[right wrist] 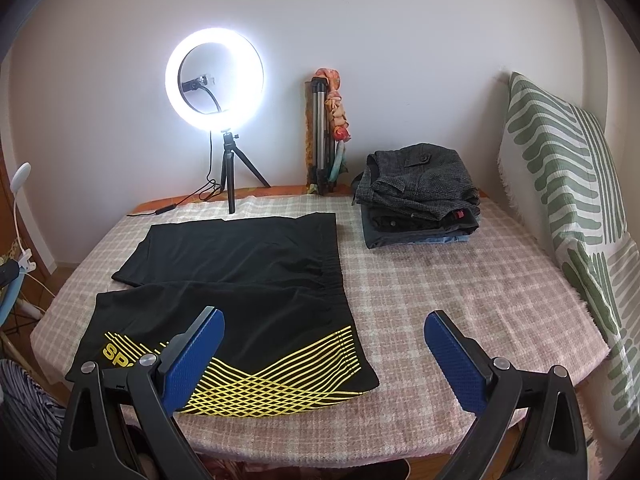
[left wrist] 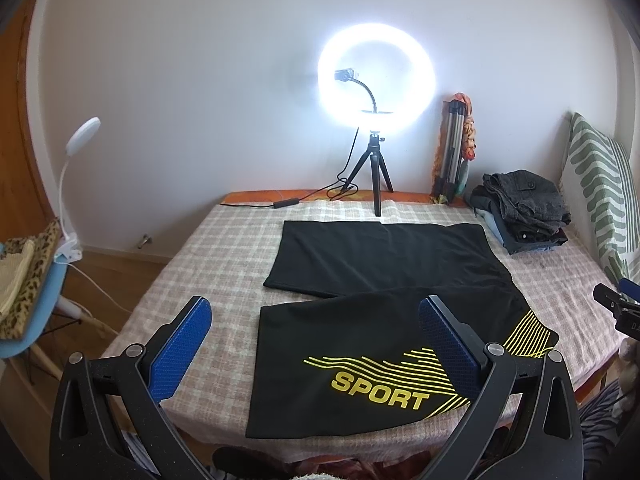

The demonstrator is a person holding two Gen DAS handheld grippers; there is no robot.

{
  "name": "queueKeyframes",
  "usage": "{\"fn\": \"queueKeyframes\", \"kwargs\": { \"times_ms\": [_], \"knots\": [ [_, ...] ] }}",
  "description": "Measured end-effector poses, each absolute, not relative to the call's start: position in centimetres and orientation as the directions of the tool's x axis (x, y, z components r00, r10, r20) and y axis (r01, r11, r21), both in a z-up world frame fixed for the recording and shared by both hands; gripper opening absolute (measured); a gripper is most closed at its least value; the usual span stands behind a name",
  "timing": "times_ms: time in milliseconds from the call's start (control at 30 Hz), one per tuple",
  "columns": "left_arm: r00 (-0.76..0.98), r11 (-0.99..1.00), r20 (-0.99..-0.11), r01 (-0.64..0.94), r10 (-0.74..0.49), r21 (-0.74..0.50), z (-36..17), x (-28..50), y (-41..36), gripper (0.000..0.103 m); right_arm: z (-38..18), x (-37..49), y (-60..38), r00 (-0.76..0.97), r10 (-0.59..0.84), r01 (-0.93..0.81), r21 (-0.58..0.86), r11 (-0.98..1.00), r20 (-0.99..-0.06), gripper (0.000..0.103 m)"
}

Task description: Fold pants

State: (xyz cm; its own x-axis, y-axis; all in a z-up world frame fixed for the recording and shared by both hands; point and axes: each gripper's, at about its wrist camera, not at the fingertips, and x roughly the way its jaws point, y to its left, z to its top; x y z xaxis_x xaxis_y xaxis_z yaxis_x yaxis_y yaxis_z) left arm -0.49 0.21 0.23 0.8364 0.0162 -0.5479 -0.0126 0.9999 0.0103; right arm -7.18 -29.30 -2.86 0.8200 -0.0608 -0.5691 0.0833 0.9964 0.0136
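Black sport shorts (left wrist: 360,320) with yellow stripes and the word SPORT lie spread flat on the checked bed cover, both legs pointing left, waistband at the right. They also show in the right wrist view (right wrist: 248,292). My left gripper (left wrist: 316,344) is open and empty, held above the near leg at the bed's front edge. My right gripper (right wrist: 324,344) is open and empty, above the bed's front edge just right of the waistband's near corner. Its tip shows at the right edge of the left wrist view (left wrist: 618,308).
A lit ring light on a small tripod (left wrist: 374,120) stands at the back of the bed (right wrist: 460,280). A stack of folded clothes (right wrist: 420,196) sits back right, next to a striped pillow (right wrist: 568,200). A folded tripod (right wrist: 324,132) leans on the wall. A blue chair (left wrist: 36,300) stands at the left.
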Motion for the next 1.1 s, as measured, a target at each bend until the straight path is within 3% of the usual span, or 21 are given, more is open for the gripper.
{"fn": "queueKeyframes", "kwargs": {
  "times_ms": [1100],
  "knots": [
    [0.838,1.000,-0.545,-0.011,0.021,0.021,0.09,-0.73,-0.01,0.103,-3.09,-7.17,-29.21,0.819,-0.056,0.081,0.019,0.997,-0.571,0.101]
  ]
}}
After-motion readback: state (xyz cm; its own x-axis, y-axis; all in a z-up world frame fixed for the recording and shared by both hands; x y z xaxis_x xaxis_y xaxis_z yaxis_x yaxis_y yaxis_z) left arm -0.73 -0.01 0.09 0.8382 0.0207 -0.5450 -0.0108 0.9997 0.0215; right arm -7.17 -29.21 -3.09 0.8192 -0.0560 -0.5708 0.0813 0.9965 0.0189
